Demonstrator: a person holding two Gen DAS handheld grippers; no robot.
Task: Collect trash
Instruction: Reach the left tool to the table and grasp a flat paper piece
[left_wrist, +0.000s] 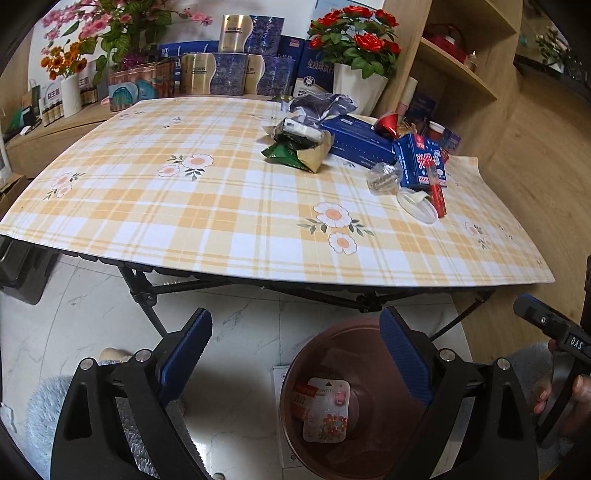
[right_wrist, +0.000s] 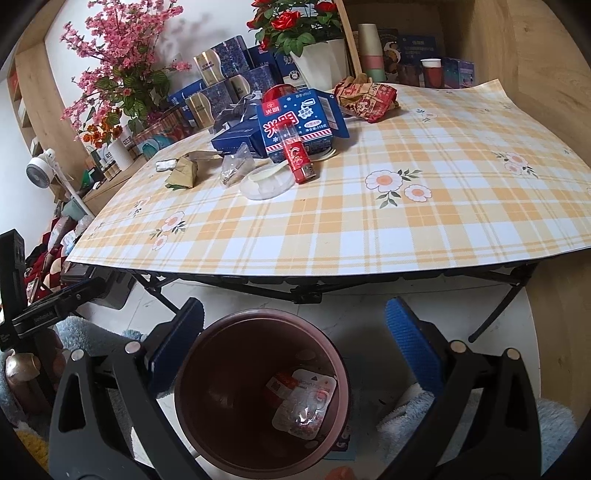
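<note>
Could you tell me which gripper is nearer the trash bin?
Right. The right gripper hangs directly above the trash bin; the left gripper is offset to the bin's left.

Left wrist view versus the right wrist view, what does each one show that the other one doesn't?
Only the left wrist view shows the green foil wrapper and the right tongs' black handle.

Only the right wrist view shows the crumpled red-and-tan paper wrapper and the small white fan.

Both show the brown round trash bin on the floor, the blue milk carton and the red tube on the yellow plaid tablecloth.
</note>
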